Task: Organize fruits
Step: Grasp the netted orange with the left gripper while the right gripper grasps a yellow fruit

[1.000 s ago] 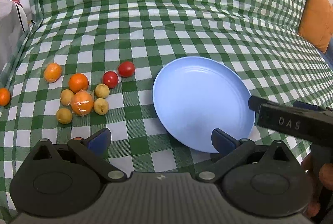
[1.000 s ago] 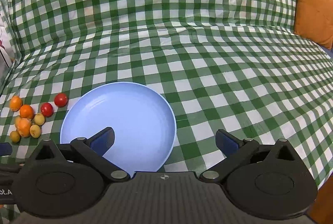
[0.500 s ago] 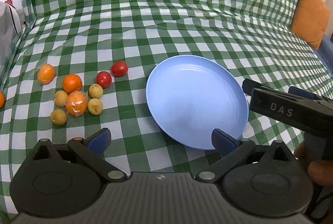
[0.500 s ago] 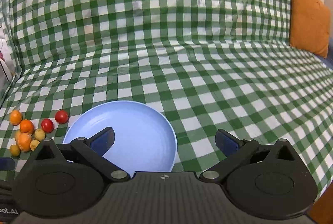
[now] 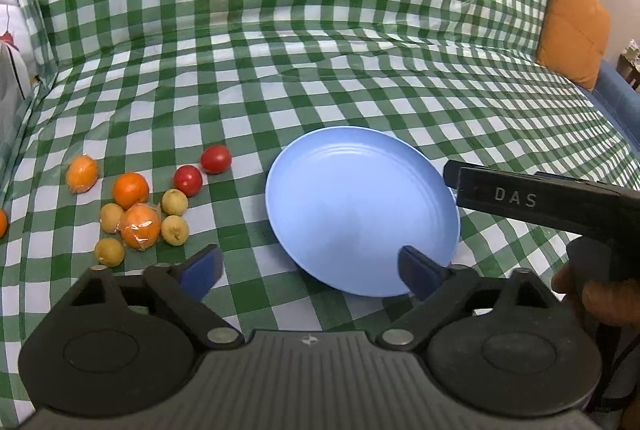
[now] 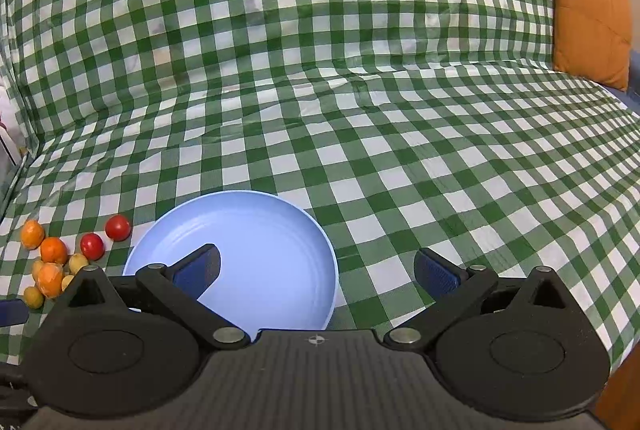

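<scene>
My left gripper (image 5: 310, 270) has its fingers wide apart, holding nothing, above the cloth (image 5: 320, 70) near the plate (image 5: 360, 206). In the left view, the fruits (image 5: 140, 206) lie in a loose cluster left of the plate: two tomatoes (image 5: 202, 170) farthest, oranges and small yellow ones nearer. The other tool's body sits right of the plate.

In the right view, my right gripper (image 6: 316, 268) is also spread and empty, above the plate's (image 6: 280, 230) near edge, fruits (image 6: 60, 258) far left.

I judge the round fruits may roll if nudged; the wrapped orange (image 5: 140, 226) could slip. Being round, they show no clear long axis.
</scene>
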Action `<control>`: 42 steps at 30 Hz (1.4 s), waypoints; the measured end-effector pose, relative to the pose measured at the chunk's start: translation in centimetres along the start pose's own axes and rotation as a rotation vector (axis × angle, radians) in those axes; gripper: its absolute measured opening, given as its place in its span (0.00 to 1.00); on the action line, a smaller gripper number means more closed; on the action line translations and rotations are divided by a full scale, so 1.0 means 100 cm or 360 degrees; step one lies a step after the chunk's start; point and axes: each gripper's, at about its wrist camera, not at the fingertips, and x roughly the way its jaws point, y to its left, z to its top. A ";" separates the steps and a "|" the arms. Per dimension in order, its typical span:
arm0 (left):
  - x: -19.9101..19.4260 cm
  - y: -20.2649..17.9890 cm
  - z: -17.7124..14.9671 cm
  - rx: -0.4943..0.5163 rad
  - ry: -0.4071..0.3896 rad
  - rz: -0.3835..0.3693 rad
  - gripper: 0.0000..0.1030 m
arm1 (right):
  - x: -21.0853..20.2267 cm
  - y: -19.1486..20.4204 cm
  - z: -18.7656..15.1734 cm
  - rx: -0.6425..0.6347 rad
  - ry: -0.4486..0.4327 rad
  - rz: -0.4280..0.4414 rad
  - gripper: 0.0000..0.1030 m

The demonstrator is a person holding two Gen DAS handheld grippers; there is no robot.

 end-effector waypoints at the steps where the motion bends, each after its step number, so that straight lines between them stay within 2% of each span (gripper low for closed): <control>1: -0.001 -0.001 0.000 0.0007 0.0000 -0.0009 0.82 | 0.000 0.001 0.000 -0.0005 0.0000 0.0005 0.99; 2: -0.002 -0.002 0.000 0.0018 0.0002 -0.0014 0.78 | 0.000 0.002 0.000 -0.0012 0.0000 0.0008 0.99; 5: -0.003 -0.002 -0.002 0.0058 0.0010 -0.0020 0.54 | -0.001 0.003 0.000 -0.0016 -0.0002 0.0011 0.98; 7: -0.006 -0.001 -0.003 0.0085 0.0006 -0.0020 0.28 | -0.001 0.004 0.001 -0.0004 -0.0001 0.0014 0.94; 9: -0.013 0.003 -0.003 0.0100 -0.0016 -0.0025 0.15 | -0.002 0.005 0.002 0.0017 0.0003 0.0039 0.85; 10: -0.017 0.006 -0.002 0.0106 -0.0027 -0.0032 0.13 | -0.002 0.007 0.003 0.0035 -0.0001 0.0075 0.79; 11: -0.022 0.010 -0.001 0.0110 -0.0036 -0.0037 0.12 | -0.003 0.010 0.004 0.0045 -0.0006 0.0112 0.61; 12: -0.028 0.016 0.000 0.0117 -0.0042 -0.0041 0.12 | -0.003 0.012 0.004 0.0054 -0.0006 0.0140 0.38; 14: -0.038 0.031 0.005 0.0125 -0.0045 -0.0046 0.12 | -0.002 0.021 0.005 0.0083 -0.0002 0.0207 0.20; 16: -0.047 0.049 0.013 0.0157 -0.0042 -0.0045 0.13 | -0.004 0.035 0.004 0.0080 -0.0017 0.0281 0.19; 19: -0.059 0.085 0.020 0.0164 -0.0105 0.0057 0.13 | -0.008 0.059 0.002 0.0029 -0.0038 0.0405 0.20; 20: -0.060 0.101 0.019 0.0105 -0.0117 0.0071 0.13 | -0.009 0.067 0.001 0.0005 -0.0044 0.0455 0.20; 24: -0.058 0.170 0.008 -0.0408 -0.0092 0.0095 0.13 | -0.005 0.106 -0.004 -0.0187 -0.0016 0.0581 0.20; 26: -0.052 0.184 0.004 -0.0455 -0.0067 0.0123 0.13 | -0.001 0.123 -0.011 -0.0271 -0.0005 0.0636 0.20; 31: -0.035 0.200 0.010 -0.0539 0.0028 0.0102 0.13 | 0.020 0.152 -0.023 -0.0360 0.0078 0.0710 0.20; 33: -0.026 0.201 0.010 -0.0555 0.0080 0.0104 0.14 | 0.030 0.160 -0.027 -0.0364 0.0071 0.0747 0.21; 35: -0.021 0.202 0.014 -0.0574 0.0093 0.0093 0.17 | 0.043 0.167 -0.031 -0.0375 0.0113 0.0719 0.22; 37: -0.012 0.204 0.009 -0.0578 0.0126 0.0099 0.24 | 0.050 0.172 -0.031 -0.0366 0.0108 0.0751 0.23; 39: -0.008 0.206 0.008 -0.0590 0.0139 0.0097 0.28 | 0.057 0.178 -0.035 -0.0439 0.0088 0.0743 0.36; 42: 0.001 0.206 0.011 -0.0614 0.0149 0.0089 0.32 | 0.070 0.189 -0.040 -0.0503 0.0128 0.0754 0.38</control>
